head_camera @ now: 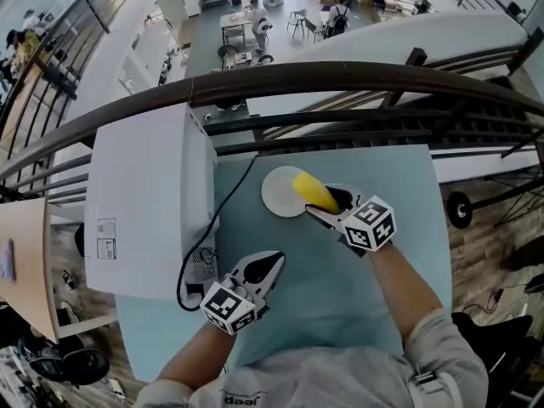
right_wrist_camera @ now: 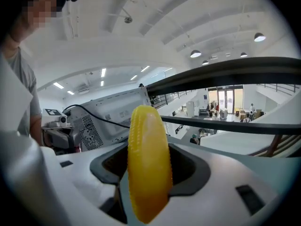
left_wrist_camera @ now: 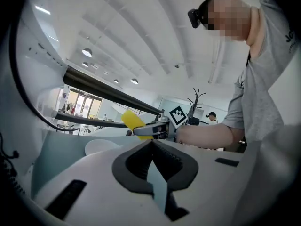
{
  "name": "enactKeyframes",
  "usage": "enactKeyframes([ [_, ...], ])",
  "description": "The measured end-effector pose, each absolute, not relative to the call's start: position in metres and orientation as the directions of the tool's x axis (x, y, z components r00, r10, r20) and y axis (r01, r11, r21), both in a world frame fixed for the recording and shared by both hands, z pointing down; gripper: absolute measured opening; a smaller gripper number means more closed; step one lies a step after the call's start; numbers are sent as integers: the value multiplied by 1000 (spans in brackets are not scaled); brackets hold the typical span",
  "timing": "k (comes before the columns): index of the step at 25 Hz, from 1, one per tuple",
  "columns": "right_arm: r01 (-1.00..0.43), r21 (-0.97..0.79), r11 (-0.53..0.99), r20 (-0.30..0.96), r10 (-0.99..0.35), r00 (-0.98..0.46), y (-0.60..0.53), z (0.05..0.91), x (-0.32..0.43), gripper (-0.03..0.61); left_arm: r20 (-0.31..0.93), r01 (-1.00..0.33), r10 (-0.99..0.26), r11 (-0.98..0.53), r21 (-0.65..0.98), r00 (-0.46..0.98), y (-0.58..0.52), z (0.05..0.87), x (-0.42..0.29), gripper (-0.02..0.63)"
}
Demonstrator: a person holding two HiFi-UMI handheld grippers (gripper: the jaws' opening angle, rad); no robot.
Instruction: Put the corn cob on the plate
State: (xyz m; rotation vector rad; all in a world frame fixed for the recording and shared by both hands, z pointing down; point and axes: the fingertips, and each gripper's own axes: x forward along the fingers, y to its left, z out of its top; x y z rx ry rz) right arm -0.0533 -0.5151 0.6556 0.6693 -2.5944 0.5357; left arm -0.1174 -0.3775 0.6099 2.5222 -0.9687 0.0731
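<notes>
A yellow corn cob (head_camera: 313, 192) is held between the jaws of my right gripper (head_camera: 330, 204), which is shut on it. The cob sticks out over the right part of a round white plate (head_camera: 279, 192) on the teal table (head_camera: 340, 287). In the right gripper view the cob (right_wrist_camera: 148, 164) stands upright between the pads and fills the gap. The left gripper view shows the cob (left_wrist_camera: 134, 122) a little above and to the right of the plate (left_wrist_camera: 101, 146). My left gripper (head_camera: 262, 268) hovers nearer to me, left of centre, its jaws (left_wrist_camera: 151, 143) closed on nothing.
A large white boxy appliance (head_camera: 149, 202) takes up the table's left side, with a black cable (head_camera: 223, 215) running from it along the table. A dark railing (head_camera: 280, 79) crosses just behind the table. The table's far edge lies behind the plate.
</notes>
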Motion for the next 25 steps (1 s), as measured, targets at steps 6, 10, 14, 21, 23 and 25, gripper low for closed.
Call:
enactKeyframes([
  [6,-508,-189,840,529,-349,-774,-540,686,-75,259,214,-659,-629,-659,362,747,-388,638,-108,9],
  [10,-486,-147,862,556,-334,-761,-551,702,-91,259,218,-662,-630,-655,365,745,-393,652,-107,9],
  [14,-473,-117,873,581,-326,-746,-559,719,-102,259,224,-668,-634,-657,349,741,-396,664,-109,9],
  [21,-444,-28,896,639,-326,-697,-565,739,-110,259,232,-675,-637,-656,339,735,-397,678,-106,9],
  [23,-435,-5,900,652,-327,-684,-566,743,-111,259,231,-675,-637,-660,330,735,-397,679,-104,9],
  [25,-431,7,902,657,-329,-678,-567,747,-111,259,232,-674,-635,-661,332,737,-397,681,-103,9],
])
